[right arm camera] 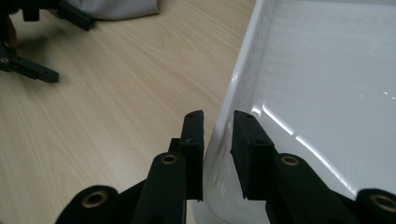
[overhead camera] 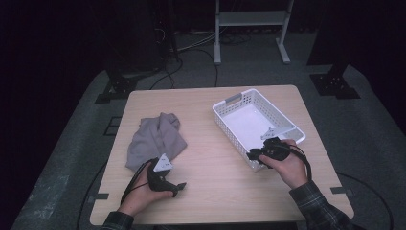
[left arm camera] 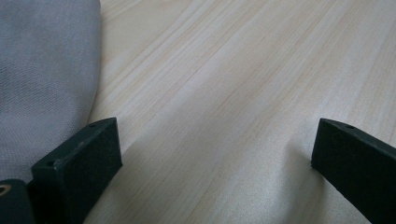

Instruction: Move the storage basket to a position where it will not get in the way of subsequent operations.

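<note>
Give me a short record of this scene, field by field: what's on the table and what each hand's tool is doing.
table: light wood
basket: white, empty, on the table's right half
cloth: grey, crumpled, on the table's left half
right tool: jaws astride the basket's near wall, one outside and one inside, gripping it
left tool: jaws wide open just above bare wood, beside the cloth, holding nothing

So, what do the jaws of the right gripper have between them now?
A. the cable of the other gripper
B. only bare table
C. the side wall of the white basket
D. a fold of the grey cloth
C: in the right gripper view, the right gripper has one jaw outside and one inside the white basket, closed on its side wall.
</note>
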